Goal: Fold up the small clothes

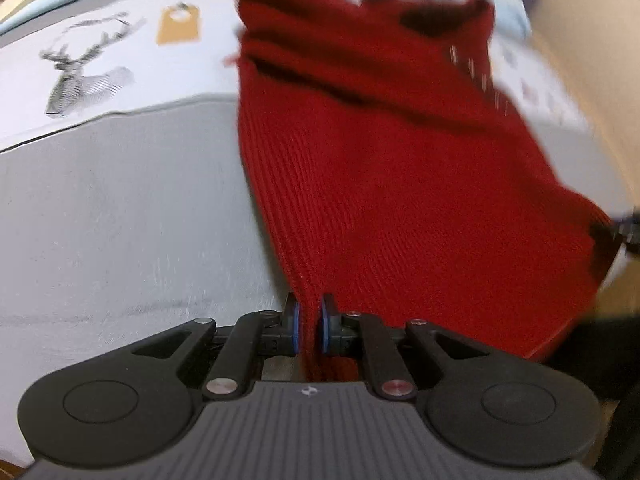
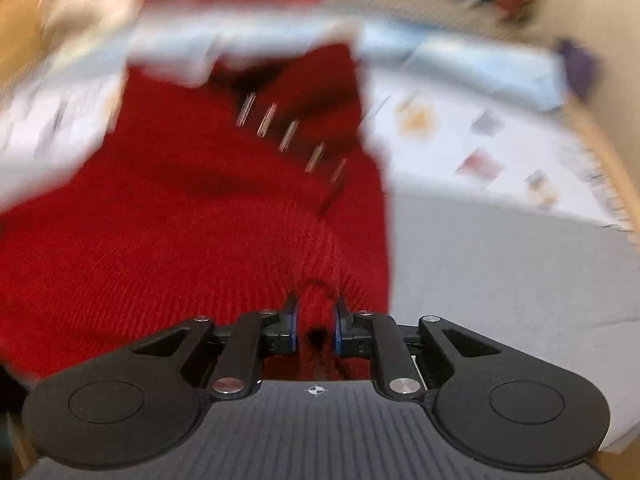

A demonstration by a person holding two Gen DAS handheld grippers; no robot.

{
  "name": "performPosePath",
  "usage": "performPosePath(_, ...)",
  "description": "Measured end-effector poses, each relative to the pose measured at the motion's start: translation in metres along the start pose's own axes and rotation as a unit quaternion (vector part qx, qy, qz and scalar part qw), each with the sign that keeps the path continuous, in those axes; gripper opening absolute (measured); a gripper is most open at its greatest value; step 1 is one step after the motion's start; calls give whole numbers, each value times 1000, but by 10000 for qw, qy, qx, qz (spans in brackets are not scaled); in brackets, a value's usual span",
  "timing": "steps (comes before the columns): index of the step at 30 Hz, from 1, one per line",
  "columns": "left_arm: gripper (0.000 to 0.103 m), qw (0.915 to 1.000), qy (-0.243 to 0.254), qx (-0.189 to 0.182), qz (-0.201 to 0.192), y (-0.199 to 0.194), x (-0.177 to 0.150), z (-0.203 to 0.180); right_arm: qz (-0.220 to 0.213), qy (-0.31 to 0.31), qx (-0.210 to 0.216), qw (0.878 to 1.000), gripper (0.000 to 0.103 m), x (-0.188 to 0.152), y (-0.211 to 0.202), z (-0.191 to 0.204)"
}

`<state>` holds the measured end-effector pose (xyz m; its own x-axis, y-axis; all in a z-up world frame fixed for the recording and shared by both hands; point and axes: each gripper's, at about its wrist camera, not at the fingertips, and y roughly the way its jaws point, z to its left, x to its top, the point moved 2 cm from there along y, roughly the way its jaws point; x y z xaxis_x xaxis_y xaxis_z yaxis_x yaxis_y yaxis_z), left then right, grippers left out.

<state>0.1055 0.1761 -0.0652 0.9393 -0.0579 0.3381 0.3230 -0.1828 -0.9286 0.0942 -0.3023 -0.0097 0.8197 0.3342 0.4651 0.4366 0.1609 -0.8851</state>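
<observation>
A red knitted garment (image 1: 400, 184) with a row of small silvery buttons hangs stretched over the grey work surface (image 1: 120, 216). My left gripper (image 1: 309, 320) is shut on the garment's left hem edge, a thin fold of red knit pinched between its blue pads. In the right wrist view the same red garment (image 2: 180, 232) fills the left half, buttons running diagonally. My right gripper (image 2: 316, 320) is shut on a thicker bunch of its hem. Both views are blurred by motion.
Beyond the grey surface lies a white sheet with a deer drawing (image 1: 80, 76) and a tan tag (image 1: 178, 26). White paper with small coloured pictures (image 2: 480, 148) lies at the right. A pale blue strip (image 2: 460, 60) runs along the far edge, with blurred clutter behind.
</observation>
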Motion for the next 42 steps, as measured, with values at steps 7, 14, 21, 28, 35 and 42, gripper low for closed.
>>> performPosePath(7,43,9986,-395,337,-91,1,7,14,-19,159,-574,9982,47,-7,0,-24)
performPosePath(14,47,9956,-849,385,-50,11,24,20,-137,1259,-662,9897,57,-9,5,-65)
performPosePath(21,50,9953,-850,389,236,44,40,17,767,1775,-101,9811,65,-26,63,-68)
performPosePath(28,41,9965,-562,463,405,61,45,11,877,1827,-9,9793,72,-11,79,-64)
performPosePath(35,13,9983,-254,415,307,62,43,-1,625,1591,75,9853,19,0,73,-46)
performPosePath(42,11,9989,-318,308,125,51,38,4,411,1405,167,9891,13,-4,65,-51)
